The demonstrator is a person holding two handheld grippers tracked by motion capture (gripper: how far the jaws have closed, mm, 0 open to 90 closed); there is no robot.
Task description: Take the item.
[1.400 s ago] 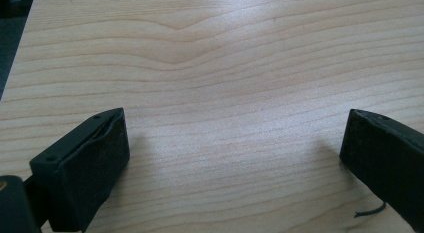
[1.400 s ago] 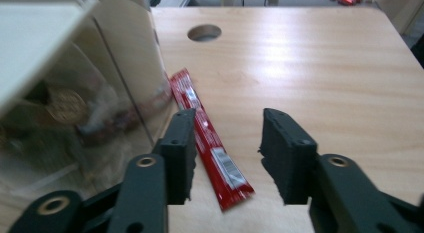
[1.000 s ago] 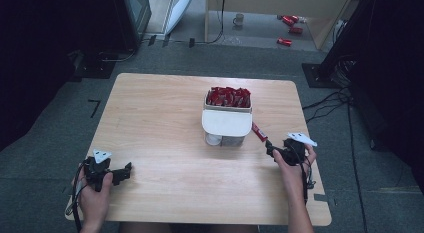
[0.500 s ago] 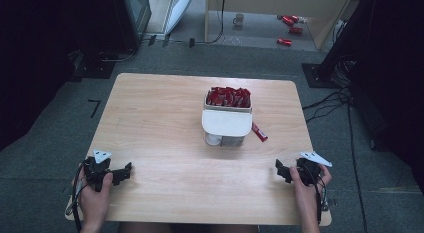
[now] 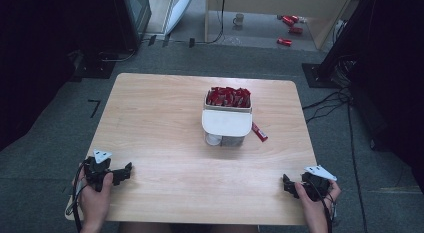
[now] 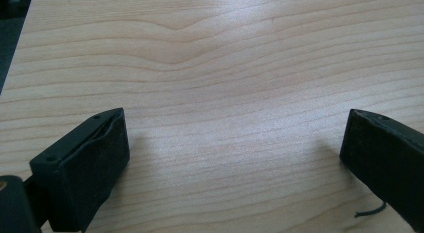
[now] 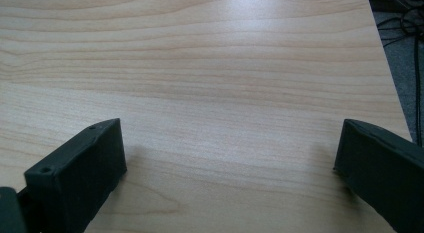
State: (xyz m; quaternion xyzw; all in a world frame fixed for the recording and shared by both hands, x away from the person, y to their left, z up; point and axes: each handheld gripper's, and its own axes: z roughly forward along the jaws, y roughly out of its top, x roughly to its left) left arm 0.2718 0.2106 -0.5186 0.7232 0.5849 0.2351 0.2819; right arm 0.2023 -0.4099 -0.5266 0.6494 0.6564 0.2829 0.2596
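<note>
The red sachet (image 5: pixel 259 132) lies flat on the desk (image 5: pixel 160 118) at the box's (image 5: pixel 226 121) four o'clock, touching it. Likely light, thin, crinkly and slippery: pinch across its narrow middle. Both tools, left (image 5: pixel 124 171) and right (image 5: pixel 286 183), spread wide and empty.

The surface (image 5: pixel 160 118) is pale wood with fine, wavy brown grain. On it, the box (image 5: pixel 226 124) is white, packed with red packets (image 5: pixel 228 96), and one red packet (image 5: pixel 259 132) lies just beside it. Both the left gripper (image 5: pixel 127 169) and the right gripper (image 5: pixel 286 182) are black, each topped by a light grey three-cornered plate; their jaws are matt black. The floor (image 5: pixel 50 133) is dull grey carpet.
</note>
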